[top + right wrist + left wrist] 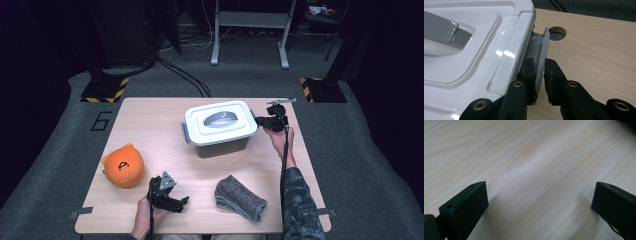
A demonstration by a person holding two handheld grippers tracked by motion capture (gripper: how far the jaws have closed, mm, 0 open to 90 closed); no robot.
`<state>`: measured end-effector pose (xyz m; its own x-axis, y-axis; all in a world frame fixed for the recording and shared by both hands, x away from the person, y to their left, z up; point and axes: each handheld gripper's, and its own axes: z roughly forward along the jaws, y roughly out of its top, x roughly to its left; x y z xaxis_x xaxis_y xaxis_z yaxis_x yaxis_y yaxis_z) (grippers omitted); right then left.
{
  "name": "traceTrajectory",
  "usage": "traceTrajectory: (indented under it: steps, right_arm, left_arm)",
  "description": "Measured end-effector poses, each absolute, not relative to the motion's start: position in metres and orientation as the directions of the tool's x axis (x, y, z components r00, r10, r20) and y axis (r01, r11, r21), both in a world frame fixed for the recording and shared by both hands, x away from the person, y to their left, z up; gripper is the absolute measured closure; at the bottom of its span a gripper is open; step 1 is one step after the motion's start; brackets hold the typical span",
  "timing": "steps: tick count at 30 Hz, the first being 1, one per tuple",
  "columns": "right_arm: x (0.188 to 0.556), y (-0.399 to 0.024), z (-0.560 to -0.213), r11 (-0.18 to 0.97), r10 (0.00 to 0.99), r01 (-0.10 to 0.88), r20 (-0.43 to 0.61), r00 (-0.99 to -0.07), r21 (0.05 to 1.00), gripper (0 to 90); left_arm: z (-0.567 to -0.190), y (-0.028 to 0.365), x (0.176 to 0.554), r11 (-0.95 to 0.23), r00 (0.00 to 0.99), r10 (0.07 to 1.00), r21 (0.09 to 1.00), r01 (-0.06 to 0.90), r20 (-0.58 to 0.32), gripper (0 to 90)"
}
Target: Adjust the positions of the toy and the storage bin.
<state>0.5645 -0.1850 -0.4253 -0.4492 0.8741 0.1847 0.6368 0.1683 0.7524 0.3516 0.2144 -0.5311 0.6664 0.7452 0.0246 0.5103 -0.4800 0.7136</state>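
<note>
The right gripper [539, 68] is clamped on the grey side latch [541, 47] of a white lidded box [219, 122], which sits at the far middle of the counter [150, 125]. The left gripper [175, 202] rests near the front edge, jaws spread wide over bare wood, between an orange plush [123, 165] and a grey cloth [239, 198].

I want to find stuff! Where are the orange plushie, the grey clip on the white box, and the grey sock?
orange plushie [123, 165], high view, middle of its round body.
grey clip [541, 50], right gripper view, its flat flap above the jaws.
grey sock [239, 198], high view, middle of the knit.
</note>
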Motion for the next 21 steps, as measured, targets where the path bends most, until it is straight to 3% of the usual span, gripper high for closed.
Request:
traceTrajectory:
  steps: [13,21]
  right_arm:
    - [0.54,-0.185,-0.422,0.128,0.91,0.672,0.183,-0.372,0.73,79.3]
    - [0.545,-0.188,-0.419,0.131,0.909,0.656,0.175,-0.379,0.743,73.9]
  left_arm:
    - [-0.531,0.214,0.351,-0.477,0.666,0.746,0.714,0.512,0.02,0.2]
    - [-0.531,0.214,0.351,-0.481,0.667,0.745,0.713,0.51,0.024,0.3]
